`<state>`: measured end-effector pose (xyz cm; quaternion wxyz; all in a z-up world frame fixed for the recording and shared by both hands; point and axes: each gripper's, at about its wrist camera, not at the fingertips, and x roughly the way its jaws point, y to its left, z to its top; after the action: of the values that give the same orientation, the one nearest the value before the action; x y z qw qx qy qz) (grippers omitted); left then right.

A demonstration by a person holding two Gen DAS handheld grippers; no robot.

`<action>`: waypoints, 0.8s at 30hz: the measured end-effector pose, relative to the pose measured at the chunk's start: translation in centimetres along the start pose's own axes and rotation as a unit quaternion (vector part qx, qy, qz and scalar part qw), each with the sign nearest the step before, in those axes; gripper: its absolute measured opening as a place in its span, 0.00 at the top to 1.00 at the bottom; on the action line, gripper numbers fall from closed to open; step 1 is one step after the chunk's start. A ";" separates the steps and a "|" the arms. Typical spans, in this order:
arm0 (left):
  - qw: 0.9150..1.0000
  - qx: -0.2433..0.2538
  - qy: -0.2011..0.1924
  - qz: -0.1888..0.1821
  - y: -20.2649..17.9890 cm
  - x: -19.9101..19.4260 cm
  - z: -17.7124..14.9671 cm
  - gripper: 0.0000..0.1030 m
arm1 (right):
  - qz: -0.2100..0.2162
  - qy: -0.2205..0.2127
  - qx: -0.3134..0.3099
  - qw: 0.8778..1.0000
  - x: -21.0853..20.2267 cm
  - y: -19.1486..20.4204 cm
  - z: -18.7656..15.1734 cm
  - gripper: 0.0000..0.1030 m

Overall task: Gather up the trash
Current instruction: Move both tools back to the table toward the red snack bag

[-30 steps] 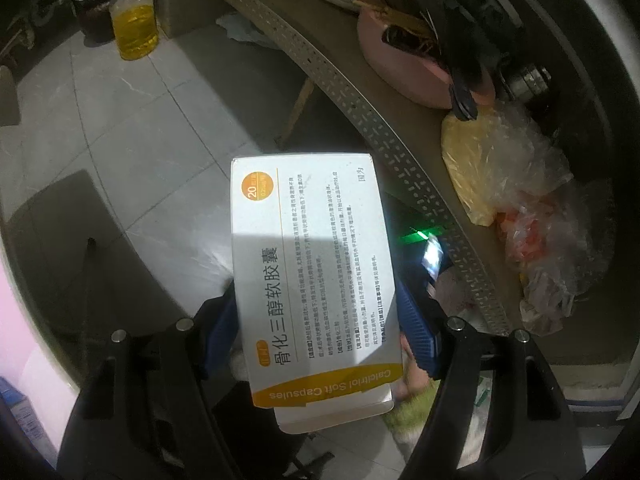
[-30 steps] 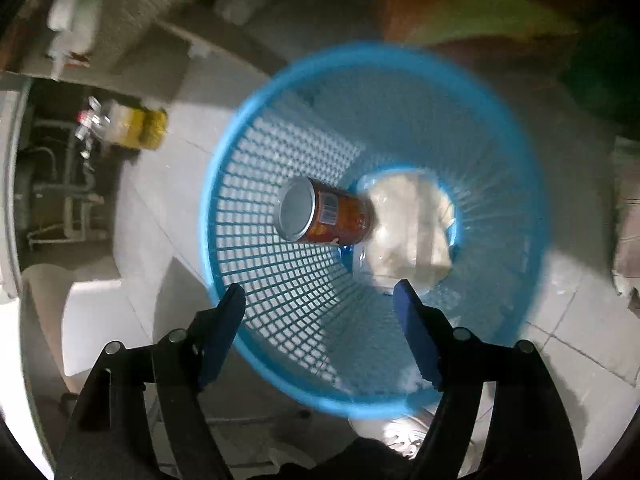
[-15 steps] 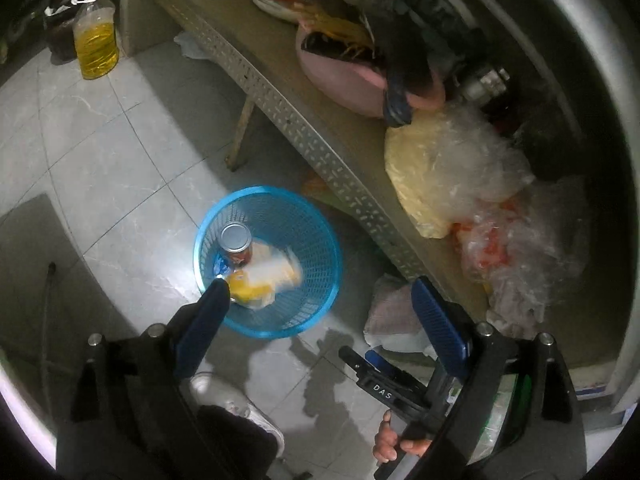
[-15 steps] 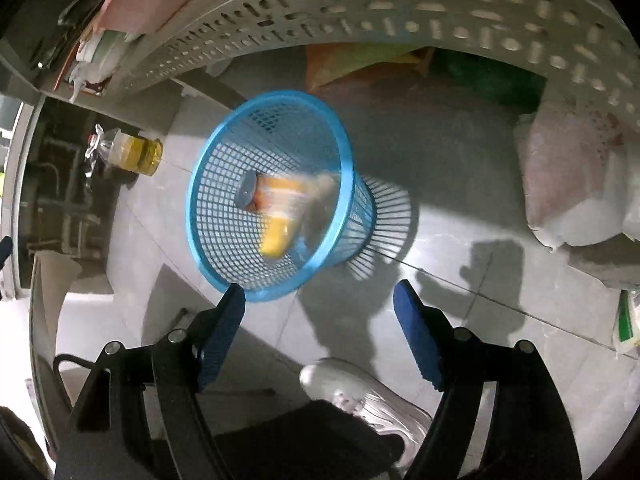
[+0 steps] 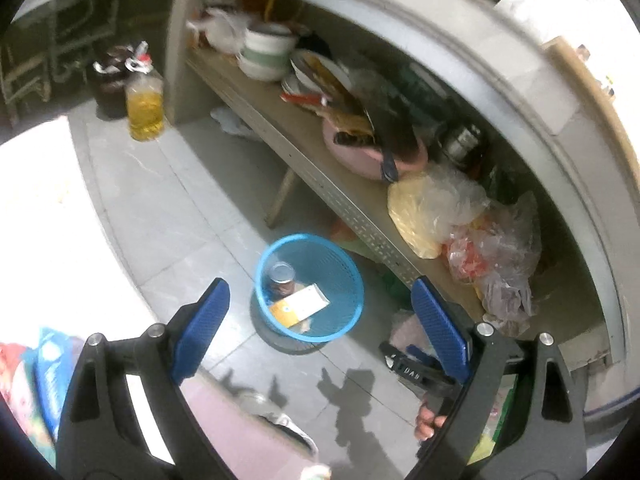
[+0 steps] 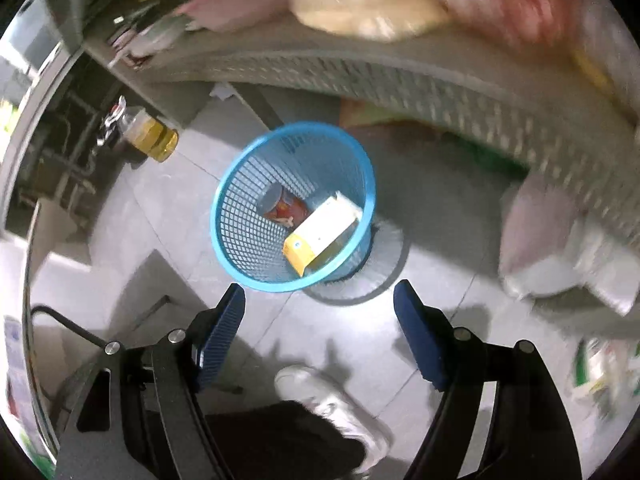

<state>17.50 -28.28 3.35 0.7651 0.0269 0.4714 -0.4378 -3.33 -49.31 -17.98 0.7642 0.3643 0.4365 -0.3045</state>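
A blue mesh waste basket [image 5: 344,268] [image 6: 240,208] stands on the tiled floor beside a low shelf. Inside it lie a white and yellow medicine box [image 5: 299,305] [image 6: 322,232] and a red drink can [image 5: 281,277] [image 6: 282,205]. My left gripper [image 5: 320,312] is open and empty, high above the basket. My right gripper [image 6: 320,316] is open and empty, above the floor just in front of the basket. The right gripper's body also shows low in the left wrist view [image 5: 416,372], held by a hand.
A perforated metal shelf [image 5: 340,204] holds bowls, a pink basin [image 5: 360,156] and plastic bags [image 5: 460,216]. A bottle of yellow oil [image 5: 145,108] stands on the floor at the back. A white shoe [image 6: 332,400] is below the right gripper.
The left gripper let go of the medicine box, which fell into the basket. Both grippers have risen and pulled back from the basket.
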 end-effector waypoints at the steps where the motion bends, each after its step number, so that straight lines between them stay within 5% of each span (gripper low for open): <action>1: 1.000 0.000 -0.007 0.005 0.3 -1.2 -0.7 0.14 | -0.011 -0.010 -0.019 1.000 -0.7 0.8 0.2 0.22; 7: 0.999 -0.003 -0.037 0.031 2.6 -7.0 -4.1 0.14 | -0.060 -0.060 -0.116 0.990 -4.8 5.4 1.1 0.14; 16: 0.987 -0.070 -0.104 0.100 9.8 -16.6 -9.7 0.14 | 0.037 -0.093 -0.182 0.978 -10.1 12.1 0.7 0.13; 20: 0.973 -0.116 -0.136 0.146 13.3 -20.8 -12.3 0.14 | 0.086 -0.119 -0.255 0.956 -12.6 17.1 -1.4 0.13; 24: 0.954 -0.164 -0.166 0.189 16.7 -24.1 -14.5 0.15 | 0.162 -0.131 -0.346 0.915 -15.5 23.7 -4.5 0.13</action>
<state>14.86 4.11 7.05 0.8952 -0.0837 0.3895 -0.1999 6.51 -30.36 1.09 0.9317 0.0999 0.3455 -0.0514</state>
